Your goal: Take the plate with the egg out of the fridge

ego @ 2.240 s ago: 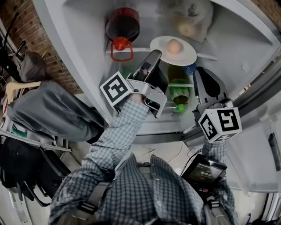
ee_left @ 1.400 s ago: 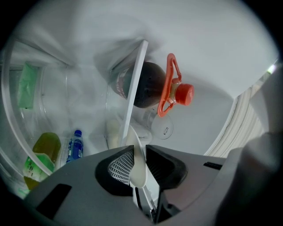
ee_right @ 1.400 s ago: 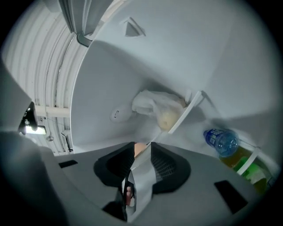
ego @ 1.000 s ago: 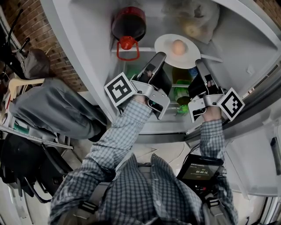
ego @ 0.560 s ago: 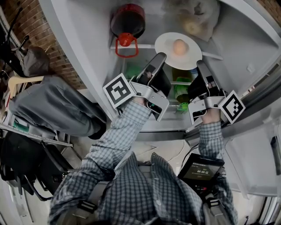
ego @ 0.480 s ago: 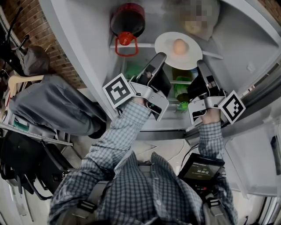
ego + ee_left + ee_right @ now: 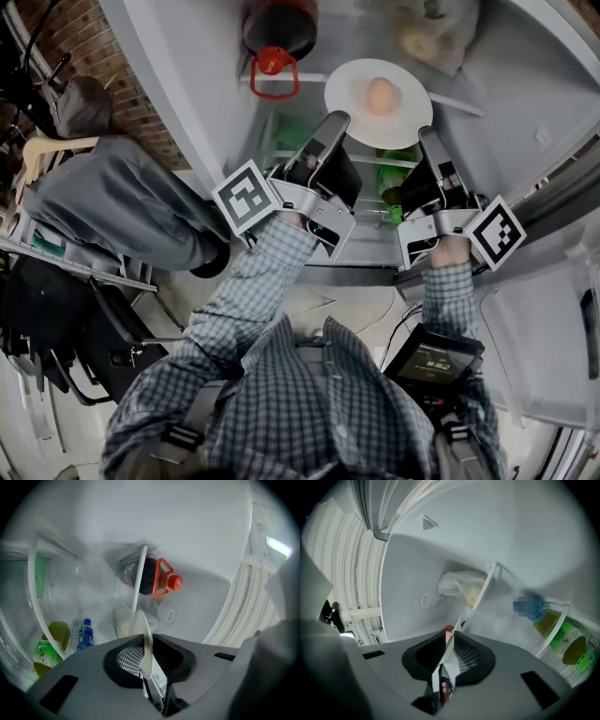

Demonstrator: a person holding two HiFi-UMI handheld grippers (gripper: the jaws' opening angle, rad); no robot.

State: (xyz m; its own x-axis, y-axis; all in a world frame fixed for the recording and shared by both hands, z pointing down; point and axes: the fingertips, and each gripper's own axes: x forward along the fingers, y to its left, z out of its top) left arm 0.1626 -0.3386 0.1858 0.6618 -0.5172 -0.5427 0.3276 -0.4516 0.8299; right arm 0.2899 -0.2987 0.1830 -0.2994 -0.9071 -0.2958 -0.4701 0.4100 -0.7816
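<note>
The fridge's left wall (image 7: 178, 103) runs close beside the left forearm, so there is little side room there. On the shelf (image 7: 454, 103), the dark bottle with a red cap (image 7: 279, 26) lies near the plate's left rim but apart from it. The left tongs (image 7: 335, 122) reach in from below. In the left gripper view they are closing, narrow, with the white plate (image 7: 352, 94) edge-on between the pads and the pads against its left rim. The plate sits at the shelf's front edge and overhangs it toward the person, with open space in front and green bottles (image 7: 394, 173) on the level beneath. The egg (image 7: 381, 94) rests at the plate's centre, between the two tongs. The right tongs (image 7: 428, 141) are pinched narrow on the plate's right rim, as the right gripper view shows. A plastic bag of food (image 7: 429, 28) lies just behind the plate, toward the right. Beyond it is the fridge's right wall (image 7: 525, 84), well clear.
</note>
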